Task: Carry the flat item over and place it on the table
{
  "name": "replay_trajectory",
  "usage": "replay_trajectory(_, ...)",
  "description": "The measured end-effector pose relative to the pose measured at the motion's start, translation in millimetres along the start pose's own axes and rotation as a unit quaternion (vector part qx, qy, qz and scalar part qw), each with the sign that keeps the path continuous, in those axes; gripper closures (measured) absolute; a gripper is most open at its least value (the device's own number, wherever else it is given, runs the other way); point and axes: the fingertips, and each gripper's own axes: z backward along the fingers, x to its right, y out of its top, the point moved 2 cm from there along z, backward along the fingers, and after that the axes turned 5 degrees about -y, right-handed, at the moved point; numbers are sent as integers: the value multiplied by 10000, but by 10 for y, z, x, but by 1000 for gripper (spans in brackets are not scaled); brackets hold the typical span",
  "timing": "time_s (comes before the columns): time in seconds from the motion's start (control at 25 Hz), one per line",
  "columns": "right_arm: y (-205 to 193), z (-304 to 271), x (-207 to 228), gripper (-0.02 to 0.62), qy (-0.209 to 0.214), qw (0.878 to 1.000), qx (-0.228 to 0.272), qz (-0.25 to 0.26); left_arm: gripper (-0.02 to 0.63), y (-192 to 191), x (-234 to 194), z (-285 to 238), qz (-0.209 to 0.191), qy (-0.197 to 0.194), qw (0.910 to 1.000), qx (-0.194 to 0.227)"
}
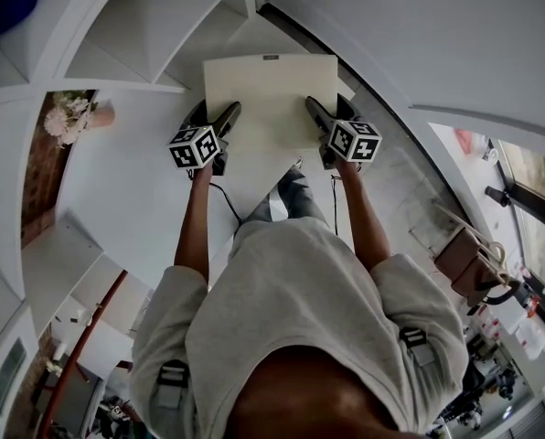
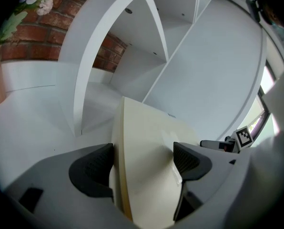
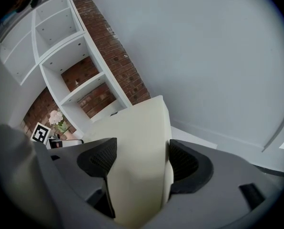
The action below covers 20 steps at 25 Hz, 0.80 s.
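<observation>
A cream flat board (image 1: pixel 271 99) is held out in front of the person, above a white surface (image 1: pixel 126 181). My left gripper (image 1: pixel 225 117) is shut on the board's left edge, my right gripper (image 1: pixel 316 110) on its right edge. In the left gripper view the board (image 2: pixel 149 166) fills the gap of the left gripper (image 2: pixel 143 162), its edge against the left pad. The right gripper view shows the board (image 3: pixel 137 166) clamped in the right gripper (image 3: pixel 138 162) the same way.
White open shelving (image 1: pixel 154 26) stands ahead on the left, backed by a brick wall (image 3: pixel 118 56). A small pot of pale flowers (image 1: pixel 71 117) sits on the white surface at the left. A plain white wall (image 1: pixel 419 35) runs along the right.
</observation>
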Motion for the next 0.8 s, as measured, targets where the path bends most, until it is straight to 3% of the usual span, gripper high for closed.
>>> replay_trajectory(0.8, -89, -117, 135, 230, 63, 9993, -253, -280, 201, -96, -88, -108, 306, 25, 9993, -231)
